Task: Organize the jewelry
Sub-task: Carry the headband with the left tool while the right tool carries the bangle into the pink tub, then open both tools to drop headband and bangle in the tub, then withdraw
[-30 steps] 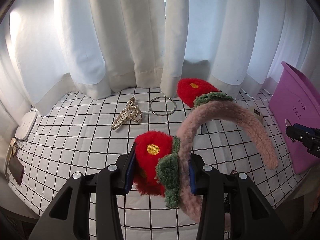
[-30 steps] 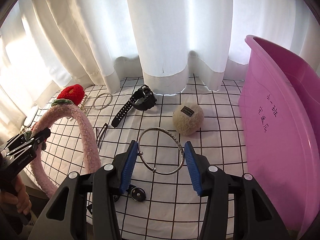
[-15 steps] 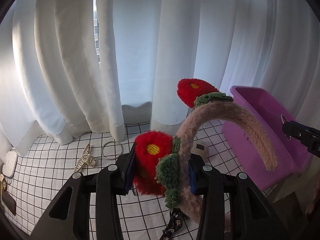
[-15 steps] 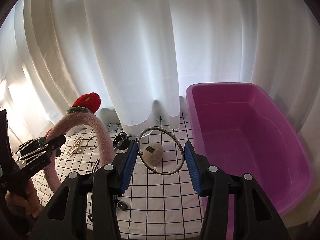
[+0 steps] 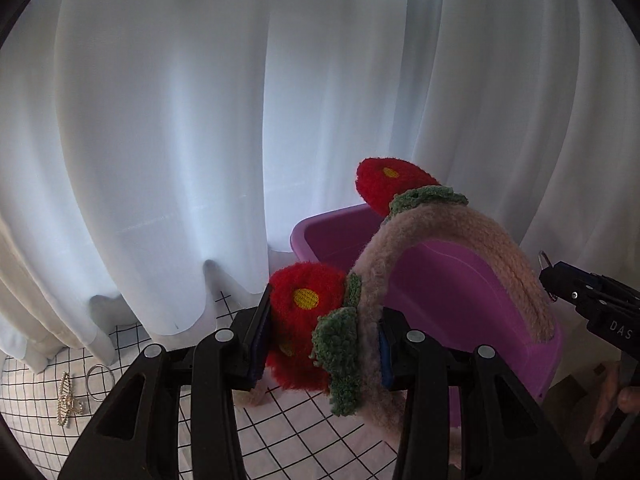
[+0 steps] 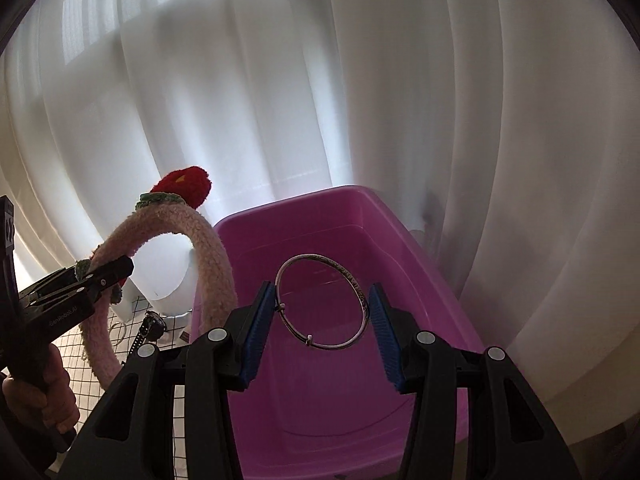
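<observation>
Both grippers are raised beside the purple bin [image 6: 424, 264], the right gripper [image 6: 322, 314] directly above its open interior and the left gripper [image 5: 320, 332] just off its near-left corner. The right one pinches a silver bangle [image 6: 320, 300] edgewise over the bin, while the left one clamps the fluffy pink headband [image 5: 460, 236] at one red flower. Left of the bin, on the checked cloth [image 5: 280, 444], lie a gold hair claw [image 5: 66, 400] and a thin ring [image 5: 99, 377], with white curtains [image 5: 200, 120] behind.

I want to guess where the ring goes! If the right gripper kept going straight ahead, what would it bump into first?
Probably the inside of the pink bin. The right gripper holds the silver bangle and points into the open bin, with nothing seen between. Depth is hard to judge here.
</observation>
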Available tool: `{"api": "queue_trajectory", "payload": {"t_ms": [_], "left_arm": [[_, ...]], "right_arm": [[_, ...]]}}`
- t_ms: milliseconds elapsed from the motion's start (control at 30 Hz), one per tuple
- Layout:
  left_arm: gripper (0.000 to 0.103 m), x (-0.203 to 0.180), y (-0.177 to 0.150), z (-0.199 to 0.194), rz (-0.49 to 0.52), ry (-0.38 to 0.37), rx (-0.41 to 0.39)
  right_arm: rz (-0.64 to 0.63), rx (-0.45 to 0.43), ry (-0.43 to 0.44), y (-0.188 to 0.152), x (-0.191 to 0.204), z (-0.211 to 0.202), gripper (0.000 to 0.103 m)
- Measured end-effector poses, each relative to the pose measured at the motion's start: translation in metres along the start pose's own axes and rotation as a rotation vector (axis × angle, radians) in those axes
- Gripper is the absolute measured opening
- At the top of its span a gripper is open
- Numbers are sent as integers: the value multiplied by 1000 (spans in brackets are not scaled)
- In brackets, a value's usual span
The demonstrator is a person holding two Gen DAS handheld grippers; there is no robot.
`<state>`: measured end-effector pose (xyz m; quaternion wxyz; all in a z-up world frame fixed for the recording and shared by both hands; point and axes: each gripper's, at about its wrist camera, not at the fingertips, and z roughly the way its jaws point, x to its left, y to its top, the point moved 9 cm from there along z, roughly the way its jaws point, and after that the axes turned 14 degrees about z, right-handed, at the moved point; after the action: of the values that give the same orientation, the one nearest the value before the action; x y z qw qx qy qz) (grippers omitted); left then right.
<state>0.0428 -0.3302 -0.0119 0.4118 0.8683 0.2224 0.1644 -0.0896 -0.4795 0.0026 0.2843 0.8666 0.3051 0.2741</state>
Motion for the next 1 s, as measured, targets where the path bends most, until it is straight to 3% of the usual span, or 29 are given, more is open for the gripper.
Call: {"api": "queue_trajectory", "payload": {"t_ms": [200,400,500,533,633,900,1000], "left_arm": [[41,-36,9,57,16,-26,86],[45,-48,0,95,31,-15,173],[58,-49,2,96,58,28,165],[66,-50,3,97,59,36,164],[80,-53,0,101,65,52,184],[88,-50,-14,114,70,84,223],[96,-46,-8,108,53,97,185]], "right_arm": [[33,84,-19,-7,-34,36,47],[64,182,-48,-30,-62,69,47],[53,208,-67,-35,-65,80,47],[42,205,-75,-35,-65,81,48],[24,198,-79,-31,-63,81,59],[28,195,-54,-27,-66,85,62],[41,197,-43,-24,-66,87,62]]}}
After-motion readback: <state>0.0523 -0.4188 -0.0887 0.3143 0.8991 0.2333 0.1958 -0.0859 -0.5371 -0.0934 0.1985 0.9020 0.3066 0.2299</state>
